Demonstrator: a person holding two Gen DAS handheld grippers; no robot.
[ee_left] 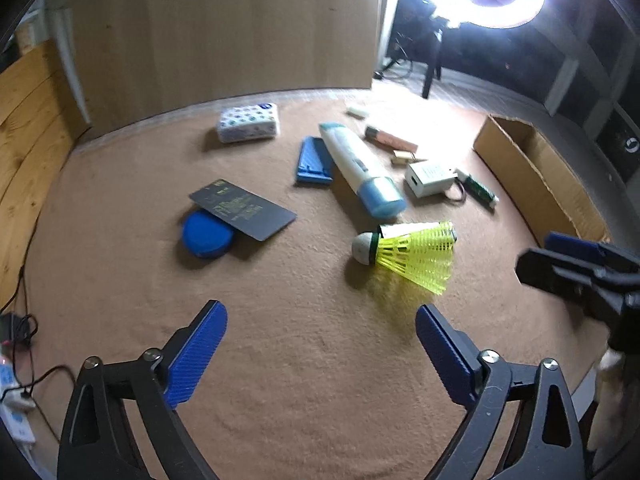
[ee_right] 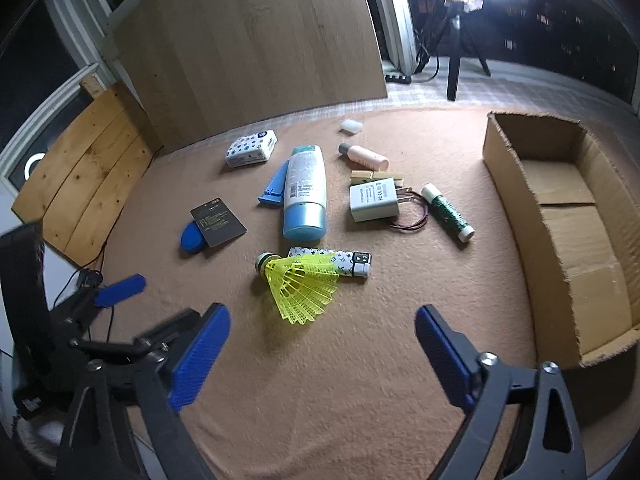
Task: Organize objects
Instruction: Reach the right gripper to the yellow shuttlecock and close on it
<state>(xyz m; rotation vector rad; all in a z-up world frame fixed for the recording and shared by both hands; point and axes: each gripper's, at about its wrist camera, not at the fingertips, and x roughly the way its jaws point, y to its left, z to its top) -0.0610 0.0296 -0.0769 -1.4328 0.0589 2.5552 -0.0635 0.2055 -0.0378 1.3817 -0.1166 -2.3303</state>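
Observation:
Small objects lie scattered on a tan felt mat [ee_left: 280, 360]. A yellow shuttlecock [ee_left: 408, 256] lies nearest, just ahead of my left gripper [ee_left: 320, 308], which is open and holds nothing. In the right wrist view the shuttlecock [ee_right: 300, 284] rests against a patterned lighter [ee_right: 340, 262], just beyond my open, bare right gripper [ee_right: 322, 310]. Farther back are a blue-capped white tube [ee_right: 305, 192], a black card [ee_right: 218, 222] on a blue disc [ee_right: 191, 238], a tissue pack [ee_right: 251, 148], a white charger [ee_right: 372, 202] and a green stick [ee_right: 448, 212].
An open cardboard box [ee_right: 512, 184] with nothing in it stands at the mat's right side. A wooden board [ee_right: 248, 52] leans up behind the mat. Cables [ee_left: 20, 332] trail off the left edge. A ring light on a stand [ee_right: 456, 20] glares at the back right.

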